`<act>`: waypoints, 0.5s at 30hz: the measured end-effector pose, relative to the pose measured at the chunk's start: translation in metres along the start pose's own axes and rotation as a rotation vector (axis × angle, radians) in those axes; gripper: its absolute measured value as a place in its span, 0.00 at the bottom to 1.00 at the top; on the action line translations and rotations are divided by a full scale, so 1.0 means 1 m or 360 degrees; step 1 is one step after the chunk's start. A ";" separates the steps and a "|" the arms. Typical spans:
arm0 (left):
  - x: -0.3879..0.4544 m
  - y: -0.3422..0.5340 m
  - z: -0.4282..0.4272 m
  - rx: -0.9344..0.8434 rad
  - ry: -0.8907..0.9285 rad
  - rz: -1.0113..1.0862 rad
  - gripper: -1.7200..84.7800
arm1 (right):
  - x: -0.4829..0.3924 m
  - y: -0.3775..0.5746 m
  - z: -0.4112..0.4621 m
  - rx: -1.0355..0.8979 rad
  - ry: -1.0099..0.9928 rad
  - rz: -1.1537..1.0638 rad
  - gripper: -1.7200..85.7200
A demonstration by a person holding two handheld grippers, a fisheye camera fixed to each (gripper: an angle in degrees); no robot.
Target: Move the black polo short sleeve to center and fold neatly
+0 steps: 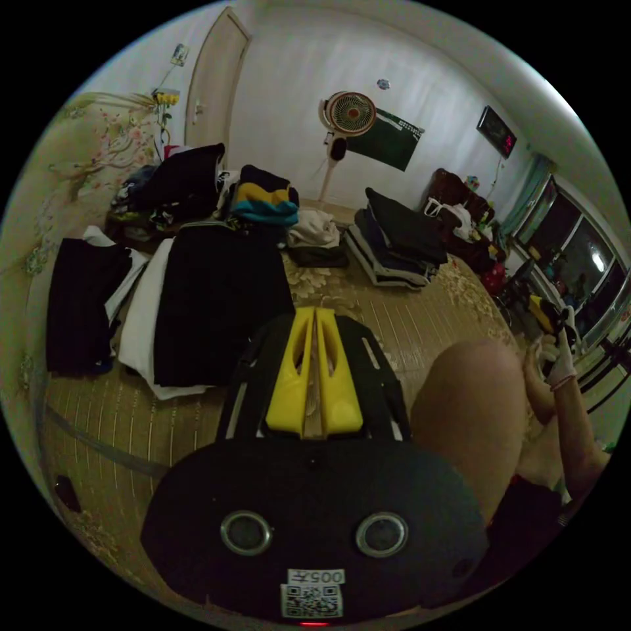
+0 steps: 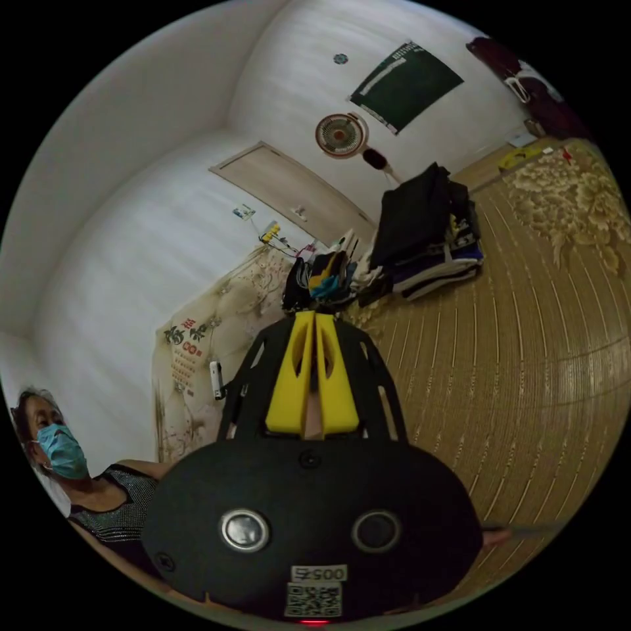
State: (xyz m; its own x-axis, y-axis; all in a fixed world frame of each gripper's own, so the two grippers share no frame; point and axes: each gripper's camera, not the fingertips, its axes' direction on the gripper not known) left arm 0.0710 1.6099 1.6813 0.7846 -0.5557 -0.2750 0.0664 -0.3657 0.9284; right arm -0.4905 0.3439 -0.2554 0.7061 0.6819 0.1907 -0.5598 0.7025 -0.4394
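Both grippers hang idle above the woven mat (image 1: 420, 328): the left gripper (image 1: 314, 314) has its yellow jaws pressed together with nothing between them, and the right gripper (image 2: 313, 318) is likewise closed and empty, tilted up toward the wall; so the fold has not begun. Largest among the dark cloth is a black garment (image 1: 220, 305) spread flat over a white garment (image 1: 141, 315), just ahead of the left jaws and left of the mat's middle; this is probably the black polo, though no collar is clear in the dim light; a second black piece (image 1: 82, 305) lies further left, and a folded stack (image 1: 397, 250) sits to the right. The risks are picking the wrong black item, or the jaws pinching the white layer underneath and dragging both to centre; poor light makes either likely.
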 end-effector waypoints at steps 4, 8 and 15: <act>-0.009 0.012 -0.024 0.0025 -0.0003 -0.0003 0.03 | -0.015 -0.005 0.011 0.0021 0.0012 -0.0027 0.01; -0.008 0.006 -0.037 0.0025 -0.0018 0.0025 0.07 | -0.033 -0.019 0.021 0.0046 0.0056 -0.0095 0.01; -0.005 -0.045 -0.054 0.0159 0.0028 0.0064 0.10 | -0.046 -0.047 0.059 -0.0055 0.0210 -0.0177 0.01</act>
State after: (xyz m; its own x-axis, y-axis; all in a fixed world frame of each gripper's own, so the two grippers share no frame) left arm 0.0968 1.6696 1.6540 0.7962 -0.5585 -0.2328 -0.0265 -0.4165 0.9087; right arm -0.5220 0.2912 -0.1920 0.8151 0.5659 0.1238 -0.4613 0.7634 -0.4522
